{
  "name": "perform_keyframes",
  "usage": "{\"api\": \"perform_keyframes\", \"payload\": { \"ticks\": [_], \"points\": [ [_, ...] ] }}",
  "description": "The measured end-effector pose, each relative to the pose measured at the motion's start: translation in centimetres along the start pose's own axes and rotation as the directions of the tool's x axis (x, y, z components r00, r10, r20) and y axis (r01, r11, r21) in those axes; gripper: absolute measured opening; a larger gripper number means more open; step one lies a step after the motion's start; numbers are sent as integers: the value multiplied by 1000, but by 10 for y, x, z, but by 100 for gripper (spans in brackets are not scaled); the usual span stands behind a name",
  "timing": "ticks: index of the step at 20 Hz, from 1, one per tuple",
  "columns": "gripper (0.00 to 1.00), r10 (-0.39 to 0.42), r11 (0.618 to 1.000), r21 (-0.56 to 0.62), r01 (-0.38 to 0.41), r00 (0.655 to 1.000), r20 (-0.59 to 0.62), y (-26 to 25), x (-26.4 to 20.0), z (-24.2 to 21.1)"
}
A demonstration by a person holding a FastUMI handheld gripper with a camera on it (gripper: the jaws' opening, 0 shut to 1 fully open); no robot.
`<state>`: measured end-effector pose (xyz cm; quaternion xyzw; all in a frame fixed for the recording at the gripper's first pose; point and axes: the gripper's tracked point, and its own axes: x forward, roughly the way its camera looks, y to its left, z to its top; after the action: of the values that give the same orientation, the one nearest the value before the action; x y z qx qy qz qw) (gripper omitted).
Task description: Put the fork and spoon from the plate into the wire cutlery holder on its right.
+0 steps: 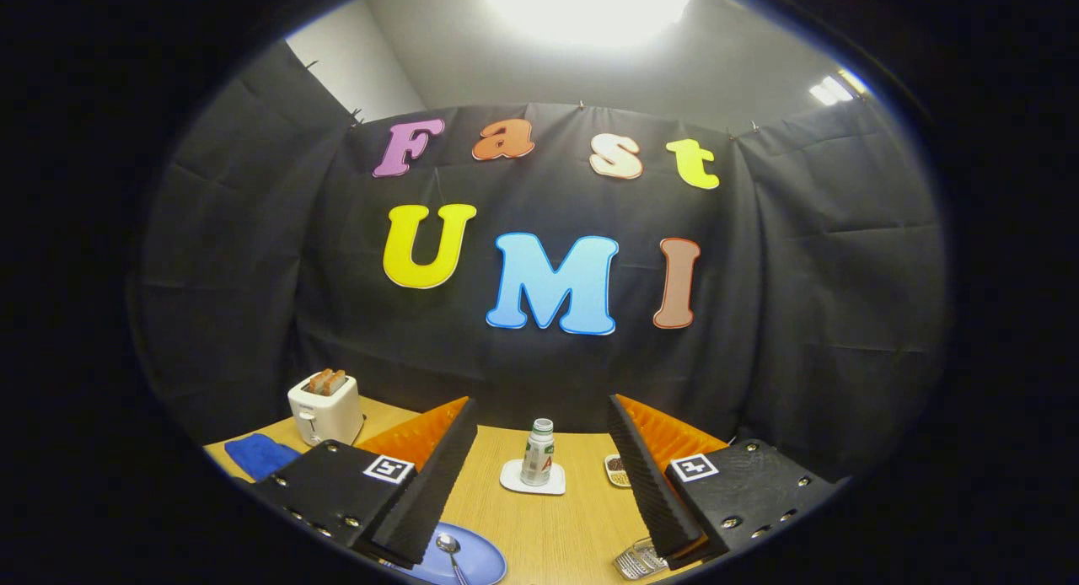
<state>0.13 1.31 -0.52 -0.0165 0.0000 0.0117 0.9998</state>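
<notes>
Two fingers of the gripper stand wide apart over a wooden table, with nothing between them but bare tabletop and the things farther off. The jaws hold nothing.

Just under the left finger lies a blue plate, partly hidden by that finger. On the plate rests a spoon, bowl toward the far side, handle running toward the near edge. Whether a fork lies there too cannot be told, as the finger covers much of the plate.

By the tip of the right finger, at the near edge of the table, sits a wire holder, only partly seen.

Beyond the fingers, about midway between them, a small bottle stands upright on a white coaster. Just right of it is a small dish, partly hidden behind the right finger.

Farther left a white toaster stands with toast in its slots, and a blue cloth lies beside it.
</notes>
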Motion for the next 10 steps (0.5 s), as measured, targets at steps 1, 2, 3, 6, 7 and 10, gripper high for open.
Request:
{"api": "perform_keyframes", "payload": {
  "ticks": [1,2,3,6,7,10],
  "points": [
    [95,0,1000,-3,0,1000,-6,1,0,-4],
    [95,6,1000,-15,-6,1000,-13,4,0,-7],
    [95,18,999,-28,-18,1000,-18,7,0,-10],
    [95,69,995,-71,-71,997,-39,23,-3,-19],
    [95,73,994,-73,-75,997,-35,23,-3,-18],
    [95,70,996,-60,-72,997,-38,23,-4,-21]
  ]
}}
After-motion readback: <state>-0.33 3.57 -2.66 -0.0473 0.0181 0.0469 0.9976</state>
